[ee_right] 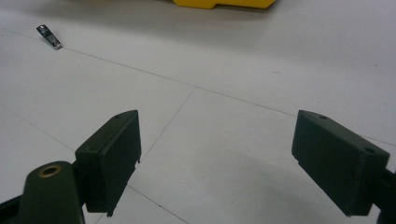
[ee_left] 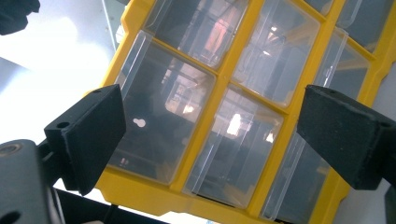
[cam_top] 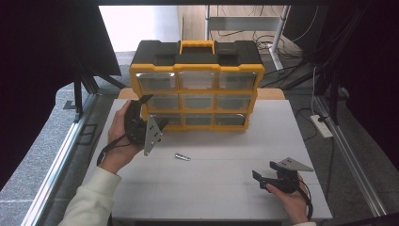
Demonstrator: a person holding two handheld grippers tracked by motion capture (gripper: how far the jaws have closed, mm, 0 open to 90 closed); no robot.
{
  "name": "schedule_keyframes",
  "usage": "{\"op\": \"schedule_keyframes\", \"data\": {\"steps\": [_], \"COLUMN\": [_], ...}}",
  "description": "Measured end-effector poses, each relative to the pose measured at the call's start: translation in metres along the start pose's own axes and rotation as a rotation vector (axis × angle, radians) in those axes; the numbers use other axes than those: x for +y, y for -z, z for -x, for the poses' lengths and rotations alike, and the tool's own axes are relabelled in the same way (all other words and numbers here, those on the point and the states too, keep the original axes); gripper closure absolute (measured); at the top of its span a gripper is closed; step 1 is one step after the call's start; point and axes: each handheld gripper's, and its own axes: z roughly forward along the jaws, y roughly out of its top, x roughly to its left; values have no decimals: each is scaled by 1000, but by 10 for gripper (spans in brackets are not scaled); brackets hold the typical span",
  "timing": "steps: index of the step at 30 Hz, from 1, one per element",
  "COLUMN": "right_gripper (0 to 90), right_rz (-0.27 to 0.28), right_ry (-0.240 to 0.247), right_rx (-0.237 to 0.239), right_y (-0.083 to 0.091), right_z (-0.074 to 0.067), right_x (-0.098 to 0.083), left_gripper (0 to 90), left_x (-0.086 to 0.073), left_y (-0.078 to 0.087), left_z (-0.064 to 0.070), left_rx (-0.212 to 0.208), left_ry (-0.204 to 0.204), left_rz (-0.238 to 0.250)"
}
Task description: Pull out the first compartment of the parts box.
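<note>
Yellow-framed organizer [cam_top: 197, 84] stands upright at the tabletop's [cam_top: 211, 188] far edge, its clear drawers [ee_left: 163, 112] likely light, stiff and slippery. Left claw [cam_top: 148, 113], spread wide, faces a lower-left drawer; gripping its front lip seems best. Right claw [cam_top: 266, 172] rests spread near a small metal piece [cam_top: 182, 157].

A white table [cam_top: 207, 183] carries a yellow drawer organizer [cam_top: 196, 84] and a small metal piece [cam_top: 182, 157].

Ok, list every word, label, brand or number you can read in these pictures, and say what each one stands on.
There is none to read.
The yellow and black drawer organiser shows no lettering on its frame, handle or clear drawers.
The small metal piece on the table is too small to show any marking.
The left gripper and right gripper carry no print.
</note>
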Motion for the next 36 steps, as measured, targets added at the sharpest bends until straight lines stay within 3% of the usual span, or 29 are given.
{"op": "schedule_keyframes", "data": {"steps": [36], "right_gripper": [156], "right_rz": [-5], "right_ry": [-2], "right_rx": [-5], "right_y": [0], "right_z": [0], "right_x": [0], "left_gripper": [90], "left_x": [1], "left_y": [-10], "left_z": [-15], "left_rx": [6], "left_ry": [-17], "left_rz": [-3]}}
